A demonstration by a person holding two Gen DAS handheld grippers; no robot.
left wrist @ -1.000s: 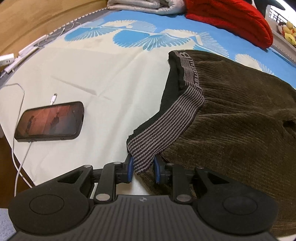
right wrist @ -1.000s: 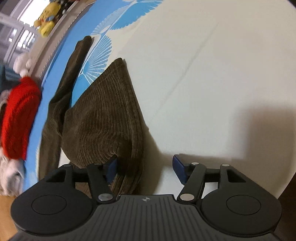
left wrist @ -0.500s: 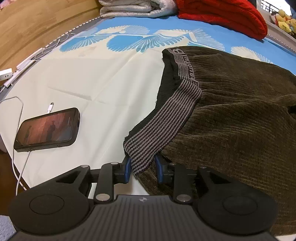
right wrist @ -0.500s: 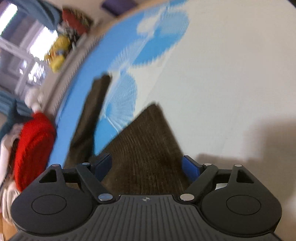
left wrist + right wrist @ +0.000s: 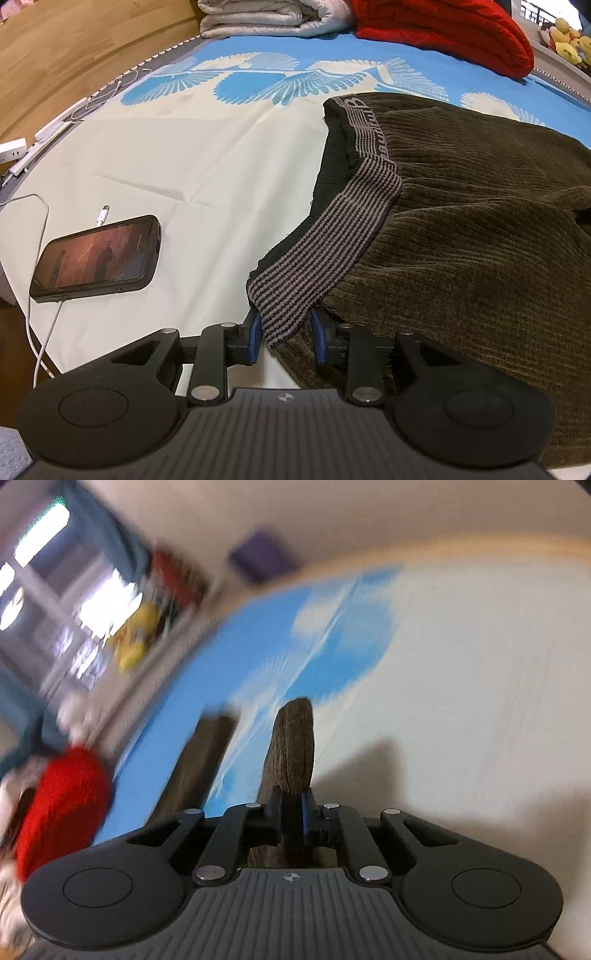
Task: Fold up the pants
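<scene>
— Where do we hold the corduroy pants (image 5: pixel 480 236) now?

— Our left claw (image 5: pixel 284 330) pinches the striped waistband (image 5: pixel 314 258); the pants spread ahead and to its right on the bed (image 5: pixel 203 166). Our right claw (image 5: pixel 292 808) is closed tight on a leg hem (image 5: pixel 293 738), lifted up.

— What is in the way?

— The phone (image 5: pixel 98 258) lies left of the left claw, apart from the cloth. We think the fold runs along the legs.
</scene>
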